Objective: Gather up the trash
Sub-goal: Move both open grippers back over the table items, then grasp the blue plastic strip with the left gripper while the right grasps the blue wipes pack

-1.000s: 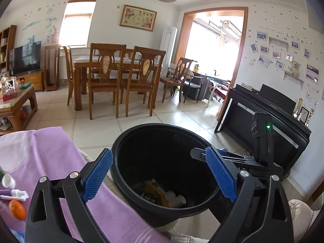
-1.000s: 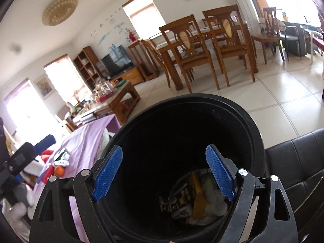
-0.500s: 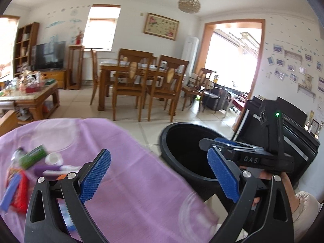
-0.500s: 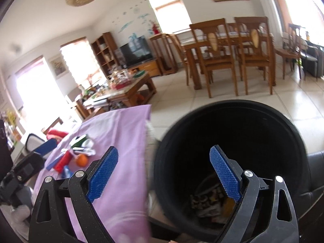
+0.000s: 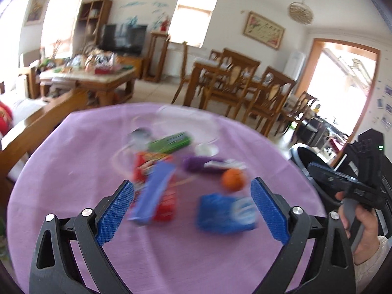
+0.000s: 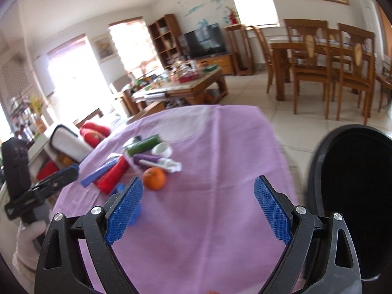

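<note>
Both grippers (jaws wide, empty) above purple cloth (image 5: 73, 161) with trash.

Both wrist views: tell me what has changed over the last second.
Both views swung from the black bin to the purple cloth and its litter, including the orange. The left hand-held gripper narrowed slightly; the right hand-held gripper opened slightly. Both stayed empty, nothing taken up.

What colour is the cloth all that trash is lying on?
Light purple, plain; the cloth shows sharpest in the right wrist view.
</note>
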Demonstrator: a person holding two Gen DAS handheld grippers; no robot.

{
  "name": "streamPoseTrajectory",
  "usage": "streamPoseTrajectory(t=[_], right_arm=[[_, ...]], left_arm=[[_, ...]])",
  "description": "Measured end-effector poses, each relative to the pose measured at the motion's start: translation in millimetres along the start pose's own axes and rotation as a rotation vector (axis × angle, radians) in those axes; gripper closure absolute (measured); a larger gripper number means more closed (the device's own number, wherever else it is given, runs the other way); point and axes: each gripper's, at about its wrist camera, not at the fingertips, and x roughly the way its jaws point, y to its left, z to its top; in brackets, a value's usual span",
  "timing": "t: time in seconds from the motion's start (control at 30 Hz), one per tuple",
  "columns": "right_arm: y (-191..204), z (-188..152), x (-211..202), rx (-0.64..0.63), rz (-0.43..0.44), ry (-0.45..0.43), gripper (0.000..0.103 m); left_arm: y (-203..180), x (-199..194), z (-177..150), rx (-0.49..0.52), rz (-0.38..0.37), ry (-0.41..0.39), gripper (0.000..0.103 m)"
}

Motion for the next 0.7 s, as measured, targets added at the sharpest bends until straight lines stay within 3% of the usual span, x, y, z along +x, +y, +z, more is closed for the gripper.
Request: streamPoseTrajectory(t=[0.1,0.17,0.3,0.33,0.37,0.5,0.57,0.7], right_arm=[[14,-2,15,-0.016,0.025,0.023,0.013],[21,-2,24,-0.026,0.039,0.040,0.013],[35,-2,42,-0.052,0.075,0.090,0.013],[38,-2,44,-0.060,0.083,0.098,0.013],[41,-2,47,-0.071,0.091,0.112,0.013],[53,-7,64,-0.099,0.131,0.187,0.016],[59,-10,72,-0.109,0.146,0.230,0.025],[67,-12,88,-0.104,0.153,0.306,0.038]], left_arm=[[19,10,-1,-0.016,0.010,0.067,0.027],[25,11,-1,-0.018,-0.001,0.076,0.029],[28,23,-1,0.004,0.026,0.144,0.044],[30,25,-3,0.005,0.027,0.152,0.050],[32,28,-4,0.004,0.021,0.168,0.067],[38,32,-3,-0.015,-0.003,0.180,0.077],[37,28,-3,-0.009,0.004,0.166,0.086],[35,22,-3,0.004,0.006,0.135,0.087]])
